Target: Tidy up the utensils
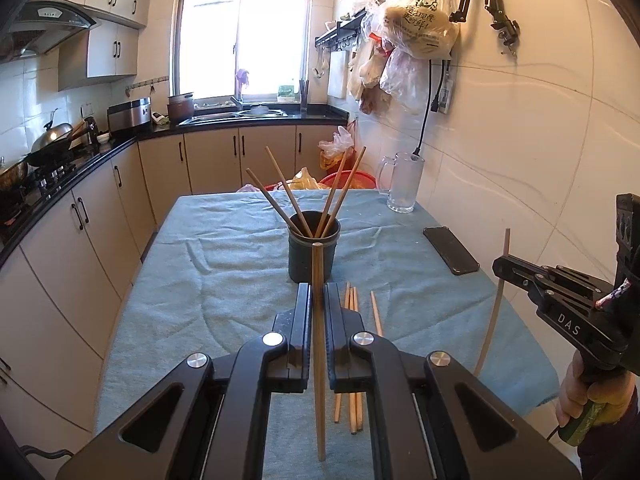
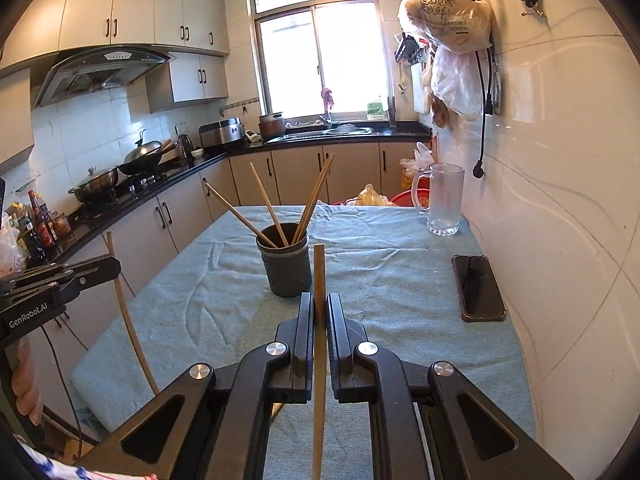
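Between the pads of the left claw (image 1: 317, 296) stands a chopstick (image 1: 318, 344), clamped tight, long axis near upright, top end level with the cup (image 1: 313, 250) rim ahead. Right claw (image 2: 320, 306) is likewise closed on its own chopstick (image 2: 319, 280), also upright, tip up, cup (image 2: 286, 264) just ahead-left. Four chopsticks (image 1: 280, 196) lean splayed in the cup mid-counter. Loose chopsticks (image 1: 354, 360) lie on the blue cloth (image 1: 216, 264), pointing lengthwise along the counter, just right of the left claw. Phone (image 1: 451, 250) and glass mug (image 1: 404, 182) sit near the wall, well apart.
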The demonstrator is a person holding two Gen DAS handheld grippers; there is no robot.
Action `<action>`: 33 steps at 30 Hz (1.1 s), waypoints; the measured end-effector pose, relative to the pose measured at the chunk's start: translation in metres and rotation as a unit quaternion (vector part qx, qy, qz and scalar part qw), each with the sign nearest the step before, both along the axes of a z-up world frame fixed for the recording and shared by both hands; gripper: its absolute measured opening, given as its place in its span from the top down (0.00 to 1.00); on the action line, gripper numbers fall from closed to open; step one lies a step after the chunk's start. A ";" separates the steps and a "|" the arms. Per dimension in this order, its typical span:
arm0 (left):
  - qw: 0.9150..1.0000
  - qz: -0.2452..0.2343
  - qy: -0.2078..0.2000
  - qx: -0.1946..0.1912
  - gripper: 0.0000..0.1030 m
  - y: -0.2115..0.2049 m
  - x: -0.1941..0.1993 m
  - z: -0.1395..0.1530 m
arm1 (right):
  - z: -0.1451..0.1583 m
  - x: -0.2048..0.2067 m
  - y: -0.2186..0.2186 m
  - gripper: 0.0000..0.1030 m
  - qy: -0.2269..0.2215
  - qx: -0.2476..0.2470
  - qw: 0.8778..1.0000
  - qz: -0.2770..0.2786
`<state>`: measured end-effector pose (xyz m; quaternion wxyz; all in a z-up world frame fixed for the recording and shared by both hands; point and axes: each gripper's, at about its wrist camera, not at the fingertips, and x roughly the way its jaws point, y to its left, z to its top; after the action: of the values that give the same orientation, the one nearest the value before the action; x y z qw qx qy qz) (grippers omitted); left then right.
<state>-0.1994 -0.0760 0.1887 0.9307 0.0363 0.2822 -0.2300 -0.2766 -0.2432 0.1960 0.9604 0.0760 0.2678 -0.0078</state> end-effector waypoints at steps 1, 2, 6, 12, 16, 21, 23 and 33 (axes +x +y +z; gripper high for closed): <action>1.000 0.001 -0.001 0.001 0.95 0.000 0.000 0.001 | 0.001 0.000 0.000 0.94 -0.001 0.000 1.000 -0.001; 1.000 0.002 -0.003 0.002 0.95 0.000 0.000 0.002 | 0.002 0.000 0.000 0.94 -0.003 0.000 1.000 -0.001; 1.000 0.004 -0.008 0.008 0.95 -0.004 0.001 0.006 | 0.005 0.002 -0.001 0.94 -0.008 0.000 1.000 -0.001; 1.000 -0.002 -0.012 0.010 0.95 -0.009 0.005 0.008 | 0.006 0.005 -0.001 0.94 -0.009 0.000 1.000 0.001; 1.000 -0.005 -0.014 0.006 0.95 -0.009 0.010 0.012 | 0.008 0.008 0.000 0.94 -0.010 0.000 1.000 0.001; 1.000 -0.004 -0.020 -0.006 0.95 -0.007 0.019 0.024 | 0.017 0.015 -0.003 0.94 -0.018 -0.002 1.000 0.002; 1.000 -0.002 -0.021 -0.011 0.95 -0.006 0.025 0.029 | 0.022 0.018 -0.004 0.94 -0.024 -0.004 1.000 0.001; 0.998 0.000 -0.046 -0.051 0.95 -0.008 0.065 0.076 | 0.066 0.060 -0.005 0.94 -0.069 -0.005 0.998 0.008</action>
<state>-0.1344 -0.0841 0.2648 0.9433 -0.0011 0.2270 -0.2423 -0.2170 -0.2482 0.2622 0.9770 0.0696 0.2015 0.0041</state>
